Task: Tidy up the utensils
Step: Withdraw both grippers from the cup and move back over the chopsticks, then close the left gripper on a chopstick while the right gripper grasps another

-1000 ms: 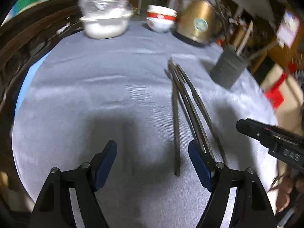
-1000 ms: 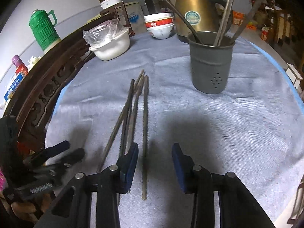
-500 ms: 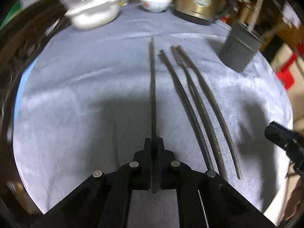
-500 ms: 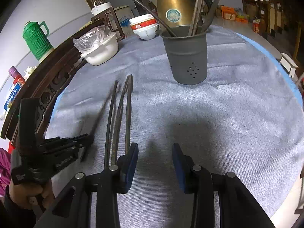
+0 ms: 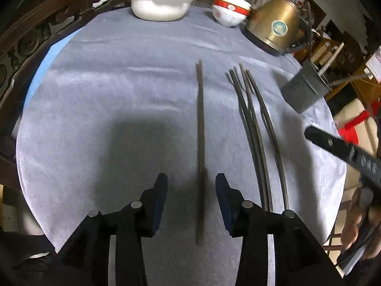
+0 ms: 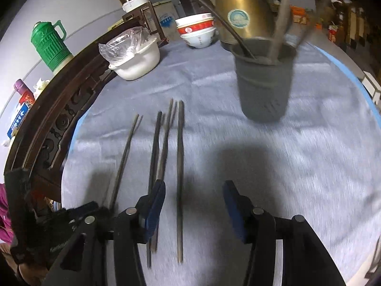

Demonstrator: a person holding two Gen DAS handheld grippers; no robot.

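While the round surface [image 5: 100, 100] lay under a grey, towel-like cloth with a fine ribbed nap, a carved dark wood rail curved along its far left edge. A brass-coloured kettle [image 6: 240, 9] with a round sticker stood at the back, next to stacked white bowls [image 6: 197, 32] with a red band and a white basin [image 6: 138, 62] covered in crinkled clear plastic. In front of the kettle the grey metal holder [image 6: 264, 83], a tapered cup, stood upright with several long utensils leaning out of it; it was blurred. The left tongs [image 5: 191, 190] were spreading, their blue-padded tips apart, with one chopstick [image 5: 201, 143], thin, straight and dark brown, lying flat on the cloth between them and touching neither pad. Just to its right lay three more chopsticks [image 5: 254, 128], close together and crossing at the far ends. The right tongs [image 6: 194, 195] were also widening; the rightmost chopstick [image 6: 180, 166] of that group lay in the gap near the left pad, clear of both pads as far as the blur allowed.
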